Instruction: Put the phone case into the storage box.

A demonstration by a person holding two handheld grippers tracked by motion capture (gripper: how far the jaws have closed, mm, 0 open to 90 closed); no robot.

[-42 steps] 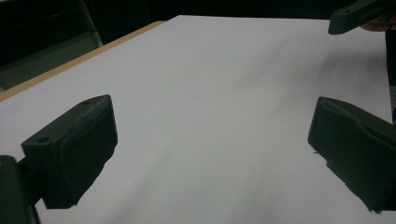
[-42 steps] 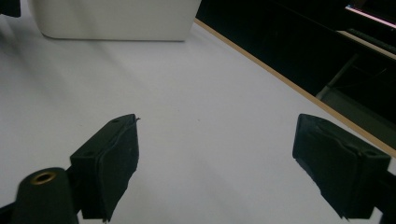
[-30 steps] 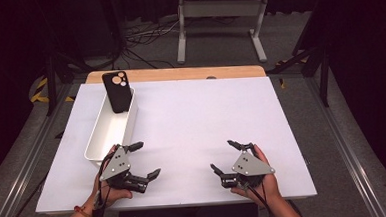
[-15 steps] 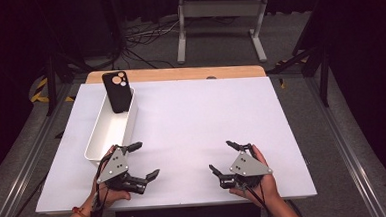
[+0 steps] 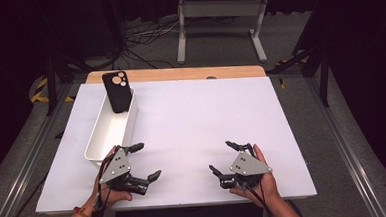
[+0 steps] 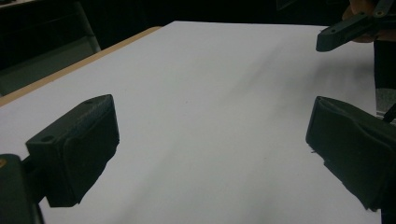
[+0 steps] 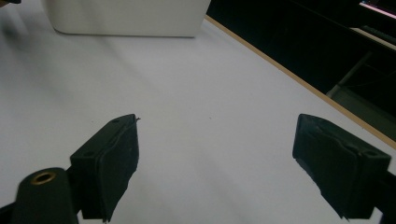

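A black phone (image 5: 116, 91) stands leaning at the far end of a long white bin (image 5: 130, 126) on the left of the white table (image 5: 201, 113). My left gripper (image 5: 147, 161) rests near the front edge, just in front of the bin's near end, open and holding nothing. My right gripper (image 5: 220, 157) lies near the front edge at centre-right, also open and holding nothing. In the left gripper view the jaws (image 6: 212, 144) are spread wide over bare table, with the right gripper's jaw tip (image 6: 345, 30) at the top right. The right gripper view has its jaws (image 7: 217, 158) wide apart and the bin (image 7: 126, 14) beyond them.
A wooden strip (image 5: 179, 73) runs along the table's far edge. Behind it on the dark floor are cables and a grey metal stand (image 5: 219, 17). Metal rails flank the table on both sides.
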